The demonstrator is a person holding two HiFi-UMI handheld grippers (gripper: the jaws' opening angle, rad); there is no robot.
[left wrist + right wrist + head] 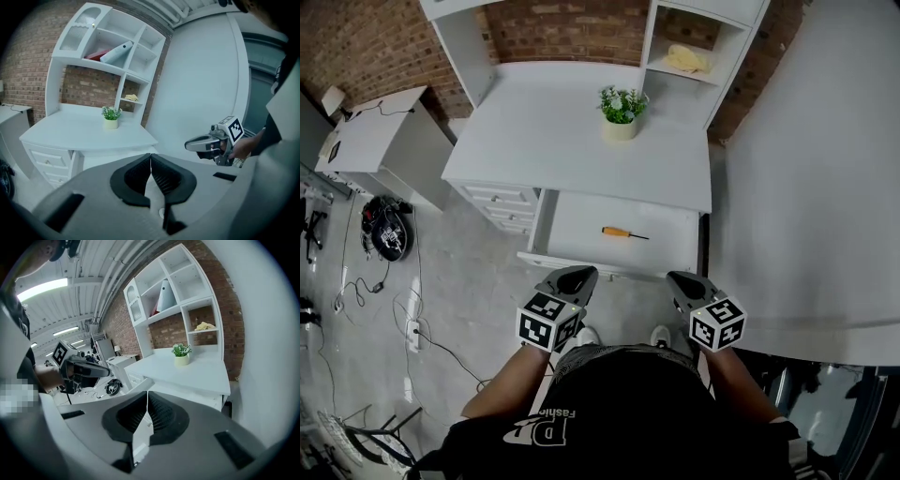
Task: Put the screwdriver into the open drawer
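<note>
Screwdriver [623,232] lies inside the open drawer [675,230] at frame centre; your left gripper [577,275] and right gripper [682,279], both pinched closed on nothing at lower centre, could jolt the drawer front and roll it if pushed forward.

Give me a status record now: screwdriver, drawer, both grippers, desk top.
screwdriver: lying flat in the drawer, orange handle to the left
drawer: open, pulled out under the desk
left gripper: jaws together, empty, short of the drawer front
right gripper: jaws together, empty, short of the drawer front
desk: one potted plant near the back
task: looks done
</note>
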